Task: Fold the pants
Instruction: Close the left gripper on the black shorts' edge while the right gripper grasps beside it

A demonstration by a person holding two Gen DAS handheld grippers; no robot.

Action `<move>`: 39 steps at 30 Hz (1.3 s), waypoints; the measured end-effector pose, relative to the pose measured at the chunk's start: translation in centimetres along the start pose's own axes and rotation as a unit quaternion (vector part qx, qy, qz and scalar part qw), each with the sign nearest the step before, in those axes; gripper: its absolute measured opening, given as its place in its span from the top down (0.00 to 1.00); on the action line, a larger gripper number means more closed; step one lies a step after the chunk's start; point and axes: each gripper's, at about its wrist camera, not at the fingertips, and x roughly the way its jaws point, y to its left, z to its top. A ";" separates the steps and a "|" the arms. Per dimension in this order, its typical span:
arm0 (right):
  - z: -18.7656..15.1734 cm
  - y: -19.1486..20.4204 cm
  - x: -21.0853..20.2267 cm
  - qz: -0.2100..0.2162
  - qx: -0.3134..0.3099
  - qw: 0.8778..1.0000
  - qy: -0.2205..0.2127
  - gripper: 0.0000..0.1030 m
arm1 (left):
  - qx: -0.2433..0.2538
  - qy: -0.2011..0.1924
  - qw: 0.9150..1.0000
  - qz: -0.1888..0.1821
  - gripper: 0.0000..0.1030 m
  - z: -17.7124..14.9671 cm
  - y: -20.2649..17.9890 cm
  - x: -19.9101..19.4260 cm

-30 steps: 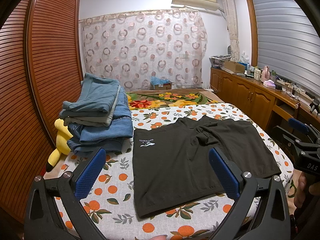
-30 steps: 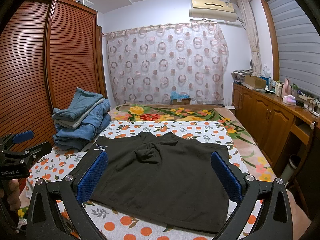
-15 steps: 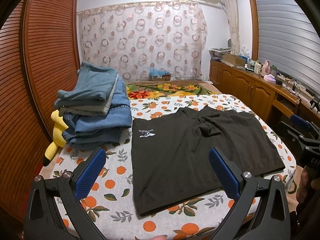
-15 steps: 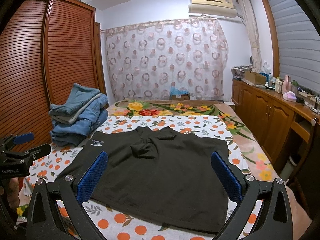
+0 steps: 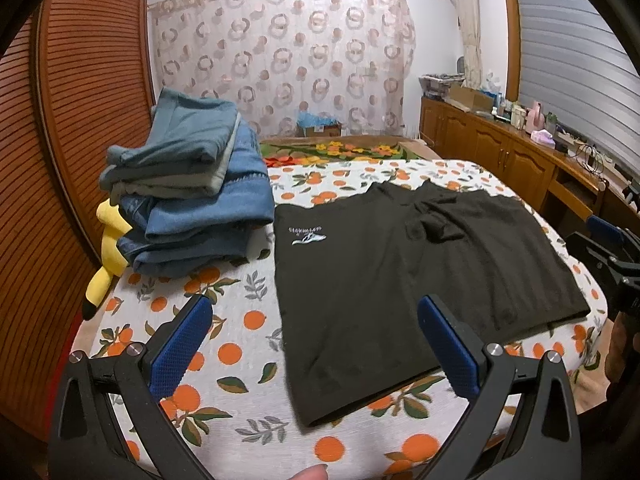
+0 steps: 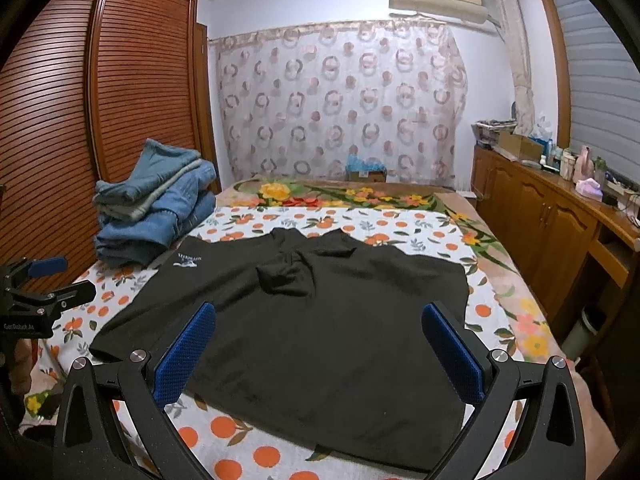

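Black shorts [image 5: 400, 280] lie spread flat on the orange-print sheet, a small white logo [image 5: 306, 236] near their left edge and a rumple at the crotch [image 6: 288, 276]. My left gripper [image 5: 316, 344] hovers open above the near left corner of the shorts, blue pads wide apart and holding nothing. Over the near hem, my right gripper [image 6: 320, 348] is also open and empty. The right gripper shows at the right edge of the left wrist view [image 5: 612, 248]; the left gripper appears at the left edge of the right wrist view [image 6: 40, 280].
A stack of folded jeans [image 5: 192, 196] sits on the bed left of the shorts, with a yellow plush toy [image 5: 108, 256] beside it. A louvered wooden wardrobe [image 6: 60, 140] stands left, a wooden cabinet [image 6: 560, 232] with clutter right. A flowered blanket [image 6: 360, 198] lies behind.
Both grippers have moved forward and tipped down toward the shorts, which now look larger and nearer. Both stay open; the shorts have not moved.
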 end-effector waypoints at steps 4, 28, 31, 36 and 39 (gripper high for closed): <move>-0.1 -0.3 0.6 0.005 0.000 1.000 0.011 0.00 | 0.004 0.012 1.000 -0.003 0.00 -0.5 0.6 1.0; -0.9 0.1 2.8 0.038 -0.020 0.997 0.064 0.08 | -0.015 0.093 0.994 -0.057 0.49 -5.6 3.3 3.4; -0.9 -0.1 3.0 0.042 -0.022 0.997 0.068 0.09 | -0.012 0.092 0.994 -0.060 0.55 -5.9 3.2 3.3; -0.8 -0.1 3.4 0.046 -0.027 0.996 0.072 0.16 | -0.003 0.092 0.993 -0.070 0.68 -5.7 2.8 3.4; -0.8 0.0 3.4 0.049 -0.030 0.996 0.074 0.20 | 0.001 0.093 0.992 -0.088 0.86 -5.5 2.5 3.6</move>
